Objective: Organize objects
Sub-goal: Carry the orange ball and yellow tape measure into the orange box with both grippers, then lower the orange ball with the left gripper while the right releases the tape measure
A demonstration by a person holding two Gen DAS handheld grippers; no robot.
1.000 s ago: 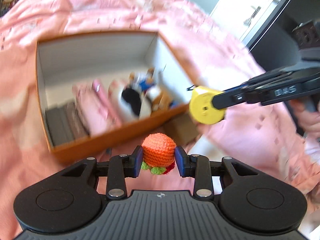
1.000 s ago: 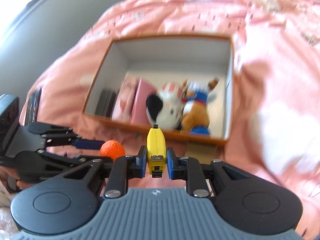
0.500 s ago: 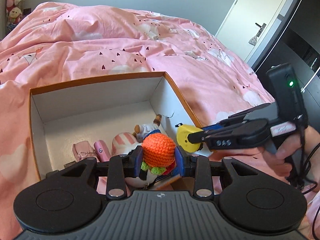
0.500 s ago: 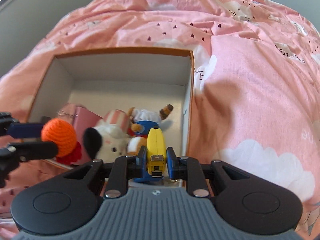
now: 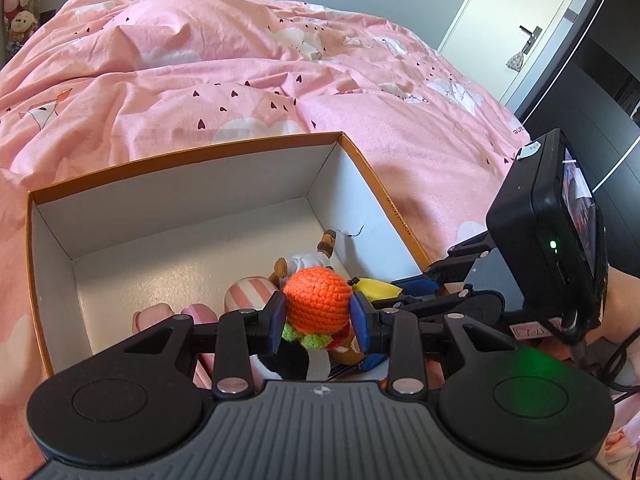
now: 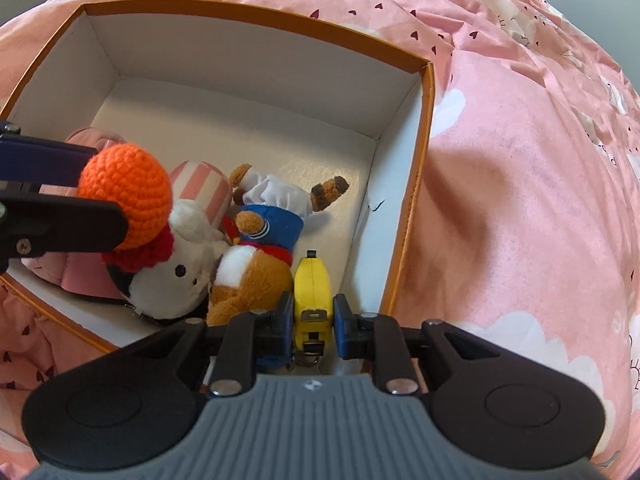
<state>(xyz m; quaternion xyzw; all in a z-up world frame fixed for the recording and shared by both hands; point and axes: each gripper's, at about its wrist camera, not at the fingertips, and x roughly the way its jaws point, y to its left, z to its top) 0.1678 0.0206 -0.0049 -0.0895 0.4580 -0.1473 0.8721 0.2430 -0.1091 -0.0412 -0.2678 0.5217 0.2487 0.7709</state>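
My left gripper (image 5: 318, 318) is shut on an orange crocheted toy (image 5: 317, 301) with green and red trim, held over the near part of an orange-rimmed white box (image 5: 180, 160). It also shows in the right wrist view (image 6: 126, 194). My right gripper (image 6: 313, 318) is shut on a yellow tape measure (image 6: 312, 292), held inside the box's near right corner by the right wall (image 6: 400, 200). The tape measure shows in the left wrist view (image 5: 376, 288).
In the box lie a fox plush in blue (image 6: 260, 240), a black-and-white plush (image 6: 168, 284), a pink striped item (image 6: 204, 184) and a pink pouch (image 6: 80, 276). The box's far half is bare. A pink duvet (image 6: 520, 200) lies all around. A door (image 5: 508, 28) stands far right.
Both grippers have moved forward from in front of the box to over and into it, each still holding its object. The right gripper has gone lower into the near right corner.
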